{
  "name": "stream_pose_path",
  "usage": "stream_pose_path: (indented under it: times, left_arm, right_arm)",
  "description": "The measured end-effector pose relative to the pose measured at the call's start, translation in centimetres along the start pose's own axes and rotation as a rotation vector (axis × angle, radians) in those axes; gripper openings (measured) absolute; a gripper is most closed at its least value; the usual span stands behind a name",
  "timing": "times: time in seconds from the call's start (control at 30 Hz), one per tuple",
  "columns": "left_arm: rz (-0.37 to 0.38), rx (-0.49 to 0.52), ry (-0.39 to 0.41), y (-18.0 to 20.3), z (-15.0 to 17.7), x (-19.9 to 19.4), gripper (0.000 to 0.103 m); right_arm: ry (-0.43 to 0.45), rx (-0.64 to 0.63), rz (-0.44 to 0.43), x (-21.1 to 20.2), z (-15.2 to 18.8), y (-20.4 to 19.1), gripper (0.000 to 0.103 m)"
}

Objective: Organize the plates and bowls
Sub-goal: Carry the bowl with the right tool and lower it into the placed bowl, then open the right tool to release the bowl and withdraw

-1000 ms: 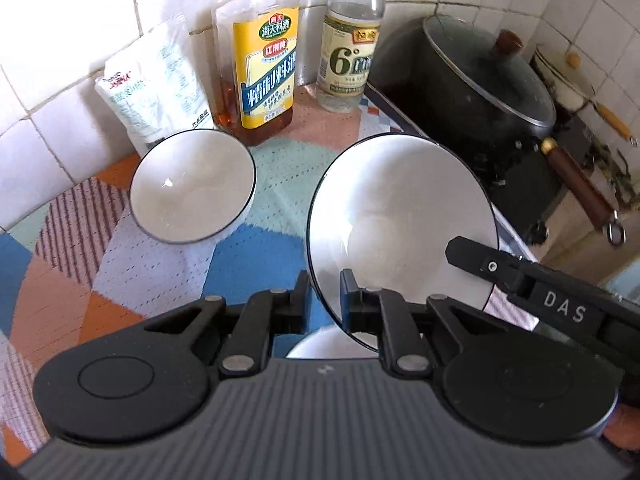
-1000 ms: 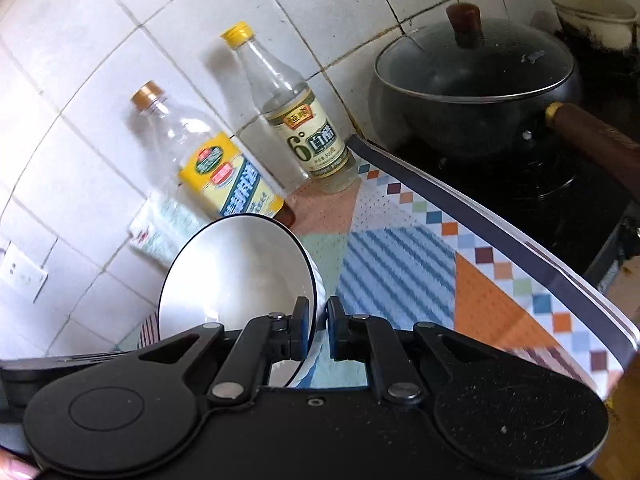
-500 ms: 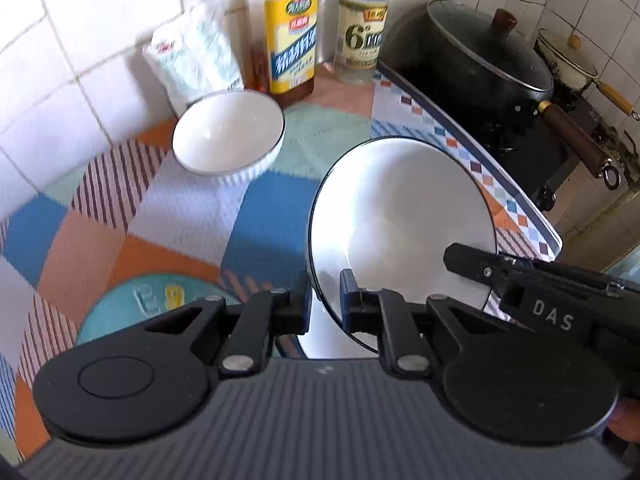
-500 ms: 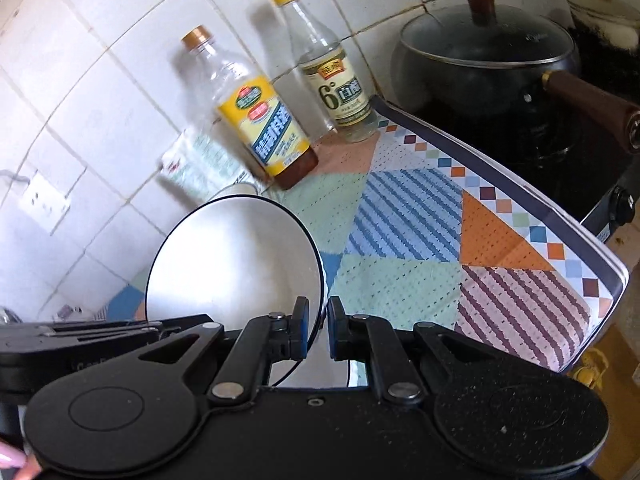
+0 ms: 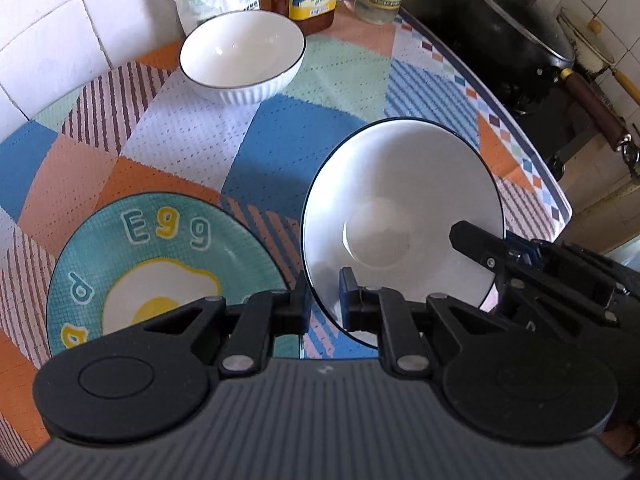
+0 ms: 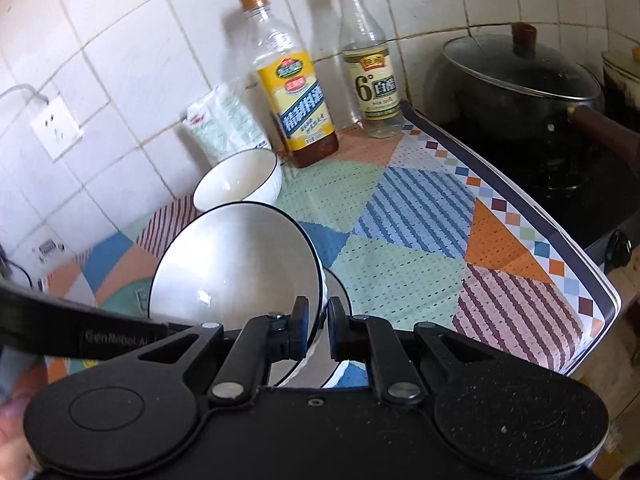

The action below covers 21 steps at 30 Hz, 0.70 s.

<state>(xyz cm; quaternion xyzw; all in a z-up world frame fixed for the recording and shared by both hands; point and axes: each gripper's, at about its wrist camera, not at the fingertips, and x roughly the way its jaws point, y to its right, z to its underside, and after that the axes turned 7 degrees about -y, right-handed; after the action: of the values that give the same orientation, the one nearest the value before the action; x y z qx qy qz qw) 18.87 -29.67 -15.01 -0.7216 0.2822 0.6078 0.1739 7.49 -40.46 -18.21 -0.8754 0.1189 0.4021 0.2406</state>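
Both the left tongs (image 5: 324,298) and right tongs (image 6: 317,326), clenched on the large bowl's (image 5: 400,216) rim, have carried it back over the egg plate (image 5: 160,256), ready for stacking.

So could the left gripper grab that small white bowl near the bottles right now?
Probably not yet: the left gripper is shut on the large bowl at its rim. The mat between it and the small bowl looks free, so once it lets go, likely yes.

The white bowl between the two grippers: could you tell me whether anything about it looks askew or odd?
The large white bowl is tilted steeply, pinched at opposite rim edges by the left gripper and right gripper. The small bowl and egg plate sit flat; no spills or damage.
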Motion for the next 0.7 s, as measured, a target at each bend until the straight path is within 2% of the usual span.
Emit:
stream_pose_path:
  times: [0.3, 0.43, 0.5, 0.7]
  left_arm:
    - [-0.045, 0.036, -0.005, 0.8, 0.6, 0.7, 0.015]
    - [-0.032, 0.027, 0.004, 0.7, 0.5, 0.8, 0.016]
    - [-0.031, 0.027, 0.004, 0.7, 0.5, 0.9, 0.016]
    - [-0.013, 0.018, 0.001, 0.5, 0.5, 0.8, 0.016]
  right_arm:
    - [0.05, -0.234, 0.167, 0.7, 1.5, -2.7, 0.013]
    - [0.088, -0.335, 0.26, 1.1, 2.0, -3.5, 0.013]
    - [0.104, -0.368, 0.265, 1.1, 2.2, -3.6, 0.013]
    - [0.074, -0.332, 0.236, 1.5, 2.1, -2.8, 0.014]
